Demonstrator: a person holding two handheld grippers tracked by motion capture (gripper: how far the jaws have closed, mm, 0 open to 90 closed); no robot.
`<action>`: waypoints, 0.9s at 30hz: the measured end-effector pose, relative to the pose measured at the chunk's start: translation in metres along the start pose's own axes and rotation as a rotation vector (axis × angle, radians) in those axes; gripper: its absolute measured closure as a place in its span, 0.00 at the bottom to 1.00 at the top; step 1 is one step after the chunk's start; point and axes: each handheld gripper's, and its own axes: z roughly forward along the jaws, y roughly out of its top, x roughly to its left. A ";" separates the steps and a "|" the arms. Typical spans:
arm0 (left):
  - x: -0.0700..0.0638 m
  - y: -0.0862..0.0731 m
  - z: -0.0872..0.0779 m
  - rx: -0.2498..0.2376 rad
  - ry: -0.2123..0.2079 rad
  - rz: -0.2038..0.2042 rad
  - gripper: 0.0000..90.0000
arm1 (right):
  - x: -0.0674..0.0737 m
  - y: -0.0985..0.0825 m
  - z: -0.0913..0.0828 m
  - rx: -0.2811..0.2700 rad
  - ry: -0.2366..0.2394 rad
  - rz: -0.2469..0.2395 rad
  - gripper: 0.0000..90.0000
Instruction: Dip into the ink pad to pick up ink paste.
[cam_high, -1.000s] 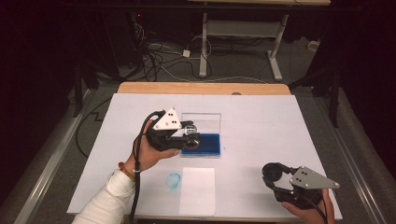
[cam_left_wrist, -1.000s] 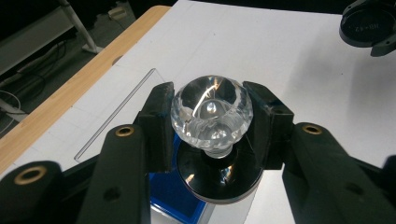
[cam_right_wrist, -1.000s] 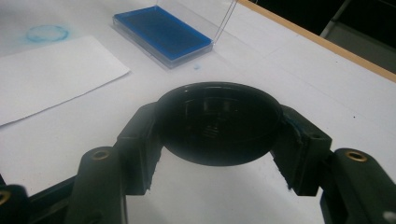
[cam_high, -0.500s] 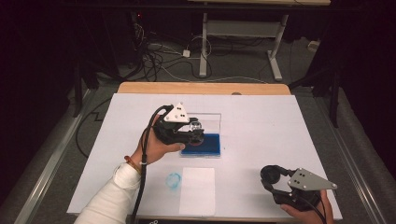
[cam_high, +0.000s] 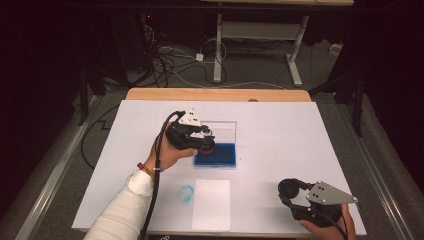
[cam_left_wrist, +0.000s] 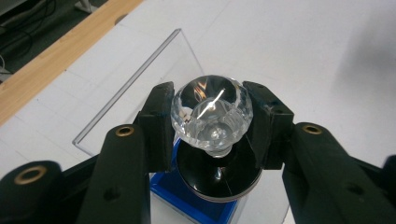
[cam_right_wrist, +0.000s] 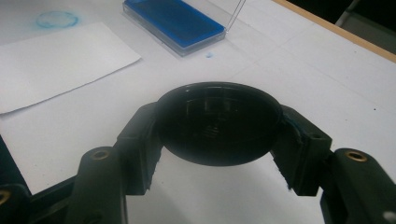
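Left claw (cam_left_wrist: 212, 122) clamps faceted clear knob stamp (cam_left_wrist: 212, 112); right claw (cam_right_wrist: 219, 140) clamps round black cap (cam_right_wrist: 218, 123).

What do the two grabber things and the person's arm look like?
Both grippers, left and right, are black with chunky jaws, brass-coloured screw holes, a grey three-cornered plate on top and a black cable. The left arm wears a white sleeve.

Things around the work

A white sheet of paper (cam_high: 212, 204) is laid on the white table (cam_high: 300, 135). A blue ring mark (cam_high: 185, 193) is seen just beside it. Cables (cam_high: 170, 57) are spread on the floor behind.
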 end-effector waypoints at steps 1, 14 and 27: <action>0.000 -0.002 0.002 0.000 0.001 -0.005 0.61 | 0.000 0.000 0.000 0.001 0.000 0.001 0.43; 0.007 -0.033 0.033 0.009 -0.008 -0.067 0.61 | 0.000 -0.002 0.003 0.020 -0.006 -0.005 0.43; 0.007 -0.042 0.044 0.003 0.002 -0.075 0.61 | 0.000 -0.003 0.004 0.028 -0.012 -0.004 0.43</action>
